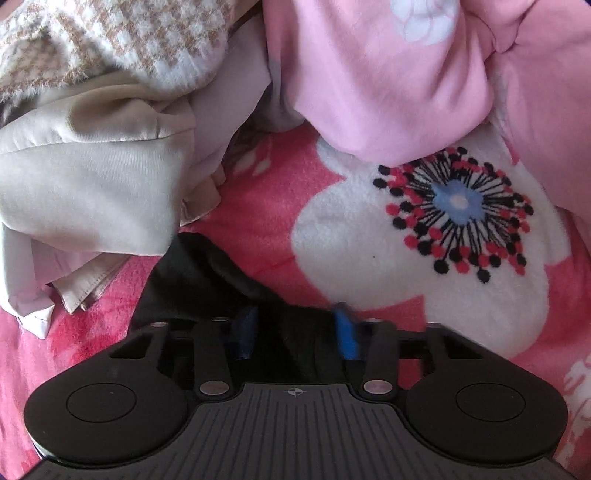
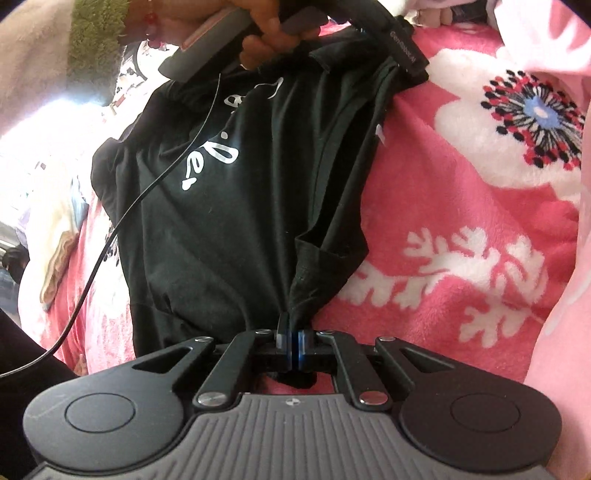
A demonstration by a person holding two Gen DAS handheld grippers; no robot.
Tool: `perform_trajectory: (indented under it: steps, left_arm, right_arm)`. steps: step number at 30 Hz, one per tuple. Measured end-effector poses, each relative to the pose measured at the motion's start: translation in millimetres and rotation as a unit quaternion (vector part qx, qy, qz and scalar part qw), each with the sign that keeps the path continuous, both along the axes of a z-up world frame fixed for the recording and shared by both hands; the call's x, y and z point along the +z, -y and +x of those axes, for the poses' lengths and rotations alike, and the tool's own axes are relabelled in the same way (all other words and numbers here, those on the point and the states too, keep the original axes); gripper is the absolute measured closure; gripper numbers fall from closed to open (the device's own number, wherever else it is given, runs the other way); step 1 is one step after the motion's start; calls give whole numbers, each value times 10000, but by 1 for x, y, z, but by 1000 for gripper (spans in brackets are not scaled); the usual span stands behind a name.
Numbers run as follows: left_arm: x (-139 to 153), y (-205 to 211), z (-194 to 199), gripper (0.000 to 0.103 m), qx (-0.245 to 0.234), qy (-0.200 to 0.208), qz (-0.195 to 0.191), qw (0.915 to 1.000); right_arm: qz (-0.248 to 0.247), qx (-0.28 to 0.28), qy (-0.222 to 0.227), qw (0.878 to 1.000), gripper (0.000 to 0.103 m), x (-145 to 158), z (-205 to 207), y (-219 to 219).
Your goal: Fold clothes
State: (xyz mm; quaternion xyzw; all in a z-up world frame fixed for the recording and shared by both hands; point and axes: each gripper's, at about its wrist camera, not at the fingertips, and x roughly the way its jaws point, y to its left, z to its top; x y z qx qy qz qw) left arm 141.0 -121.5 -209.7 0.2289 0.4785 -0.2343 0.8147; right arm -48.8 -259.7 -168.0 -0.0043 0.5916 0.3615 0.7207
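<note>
A black T-shirt (image 2: 240, 203) with white lettering lies stretched over a pink flowered blanket (image 2: 443, 221). My right gripper (image 2: 293, 343) is shut on a bunched corner of its near edge, pads together with cloth pinched between them. At the shirt's far end a person's hand (image 2: 266, 29) holds the left gripper's housing (image 2: 406, 51), and the fabric gathers toward it. In the left wrist view the left gripper (image 1: 295, 332) has its blue pads (image 1: 345, 334) partly apart with a fold of the black shirt (image 1: 192, 280) filling the gap between them.
A beige garment (image 1: 92, 184) and a fuzzy brown-and-white checked piece (image 1: 110, 37) are heaped at upper left. A pale pink garment (image 1: 388, 92) is piled at upper right. A thin black cable (image 2: 147, 192) trails across the shirt. The blanket (image 1: 258, 221) shows between the piles.
</note>
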Motion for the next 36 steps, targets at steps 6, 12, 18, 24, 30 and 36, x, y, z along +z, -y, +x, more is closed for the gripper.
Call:
perform_trajectory:
  steps: [6, 12, 18, 24, 30, 36]
  left_arm:
    - [22, -20, -6, 96, 375, 307, -387, 9981]
    - [79, -81, -26, 96, 1317, 650, -1263, 9811]
    - [157, -179, -83, 96, 2501, 1237, -2436, 9289]
    - [234, -247, -141, 96, 3246, 2123, -3802, 8396]
    - [300, -278, -192, 96, 3268, 3333, -4458, 7638]
    - [350, -271, -228, 96, 3075, 4117, -4638, 7217]
  right_arm:
    - [-81, 36, 149, 9998, 99, 1, -4, -5]
    - [-267, 60, 849, 9960, 99, 23, -10, -12]
    - [-450, 44, 2164, 9753, 99, 78, -12, -20]
    - [-339, -183, 3863, 9216, 99, 166, -16, -26]
    - [-242, -185, 5564, 8304, 99, 248, -38, -45]
    - [-255, -258, 6715, 7401, 99, 296, -64, -58]
